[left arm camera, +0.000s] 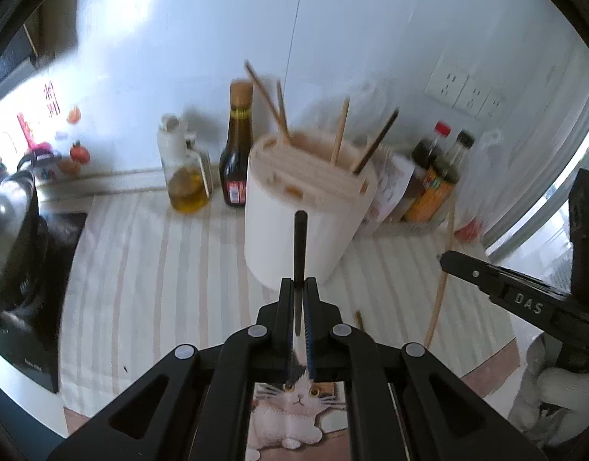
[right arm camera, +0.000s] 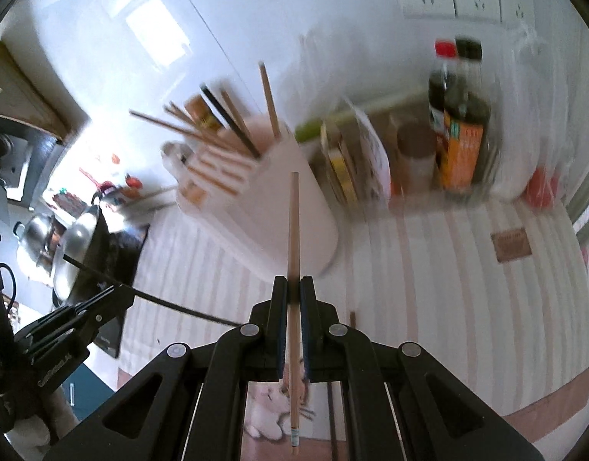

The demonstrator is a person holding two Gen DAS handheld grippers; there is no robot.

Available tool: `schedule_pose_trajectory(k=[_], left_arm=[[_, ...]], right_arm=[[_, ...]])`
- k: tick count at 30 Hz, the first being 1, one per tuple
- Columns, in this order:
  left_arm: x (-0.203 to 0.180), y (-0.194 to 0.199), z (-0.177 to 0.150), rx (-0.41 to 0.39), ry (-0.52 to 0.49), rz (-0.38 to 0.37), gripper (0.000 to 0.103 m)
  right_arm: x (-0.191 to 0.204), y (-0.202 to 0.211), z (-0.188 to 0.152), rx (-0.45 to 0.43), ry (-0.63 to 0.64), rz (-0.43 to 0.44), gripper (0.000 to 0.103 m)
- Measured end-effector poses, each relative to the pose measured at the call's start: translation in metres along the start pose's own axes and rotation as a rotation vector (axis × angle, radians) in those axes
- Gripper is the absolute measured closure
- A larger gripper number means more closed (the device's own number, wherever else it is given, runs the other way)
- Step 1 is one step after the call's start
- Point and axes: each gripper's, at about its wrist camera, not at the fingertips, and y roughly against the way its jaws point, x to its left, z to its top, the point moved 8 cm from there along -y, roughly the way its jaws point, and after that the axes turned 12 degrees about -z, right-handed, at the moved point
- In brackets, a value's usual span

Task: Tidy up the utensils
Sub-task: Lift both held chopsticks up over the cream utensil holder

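Observation:
A white utensil holder (left arm camera: 306, 207) with a slotted top stands on the striped cloth, with several chopsticks (left arm camera: 339, 134) sticking out of it. My left gripper (left arm camera: 299, 288) is shut on a black chopstick (left arm camera: 300, 246) that points up toward the holder, just in front of it. My right gripper (right arm camera: 293, 288) is shut on a light wooden chopstick (right arm camera: 293, 238), held in front of the holder (right arm camera: 279, 207). In the left wrist view the right gripper (left arm camera: 446, 258) shows at the right with its wooden chopstick (left arm camera: 442, 272). In the right wrist view the left gripper (right arm camera: 121, 292) shows at the left with the black chopstick (right arm camera: 171, 301).
Behind the holder stand an oil bottle (left arm camera: 185, 169), a dark sauce bottle (left arm camera: 237, 146) and more bottles (left arm camera: 440, 176) at the right against the white wall. A pot and stove (left arm camera: 14, 238) sit at the left. Another chopstick (left arm camera: 359, 319) lies on the striped cloth (left arm camera: 160, 288).

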Motion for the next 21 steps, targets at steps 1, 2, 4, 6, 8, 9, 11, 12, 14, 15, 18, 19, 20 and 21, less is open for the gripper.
schedule_pose_trajectory(k=[1, 2, 4, 6, 8, 9, 11, 12, 14, 15, 18, 19, 20, 21], left_arm=[[-0.001, 0.005, 0.005, -0.013, -0.006, -0.003, 0.101], [-0.003, 0.009, 0.009, -0.023, -0.011, -0.005, 0.101], [-0.007, 0.021, 0.021, -0.045, -0.033, -0.018, 0.101], [-0.011, 0.032, 0.031, -0.063, -0.056, -0.028, 0.101], [-0.015, 0.044, 0.040, -0.082, -0.076, -0.037, 0.101], [-0.016, 0.050, 0.045, -0.092, -0.086, -0.041, 0.101], [-0.019, 0.061, 0.054, -0.113, -0.094, -0.050, 0.101], [-0.020, 0.067, 0.060, -0.124, -0.101, -0.052, 0.101], [-0.022, 0.079, 0.069, -0.145, -0.113, -0.057, 0.101], [-0.023, 0.084, 0.074, -0.156, -0.117, -0.057, 0.101], [-0.026, 0.100, 0.087, -0.193, -0.129, -0.049, 0.101], [-0.027, 0.105, 0.092, -0.208, -0.131, -0.047, 0.101], [-0.028, 0.108, 0.097, -0.217, -0.136, -0.041, 0.101], [-0.028, 0.110, 0.100, -0.228, -0.134, -0.036, 0.101]], right_arm=[[0.002, 0.005, 0.007, -0.016, -0.004, 0.005, 0.096], [0.005, 0.010, 0.012, -0.027, -0.005, 0.008, 0.096], [0.010, 0.020, 0.024, -0.060, -0.010, 0.016, 0.096], [0.013, 0.027, 0.033, -0.082, -0.017, 0.025, 0.096], [0.017, 0.037, 0.046, -0.112, -0.021, 0.035, 0.096], [0.019, 0.041, 0.051, -0.125, -0.023, 0.038, 0.096], [0.023, 0.051, 0.065, -0.155, -0.024, 0.046, 0.096], [0.024, 0.055, 0.071, -0.168, -0.024, 0.049, 0.096], [0.027, 0.064, 0.087, -0.198, -0.028, 0.054, 0.096], [0.027, 0.067, 0.094, -0.210, -0.030, 0.056, 0.096], [0.029, 0.077, 0.117, -0.253, -0.038, 0.059, 0.096], [0.029, 0.080, 0.126, -0.271, -0.045, 0.062, 0.096], [0.030, 0.083, 0.133, -0.287, -0.046, 0.057, 0.096], [0.031, 0.086, 0.140, -0.302, -0.044, 0.050, 0.096]])
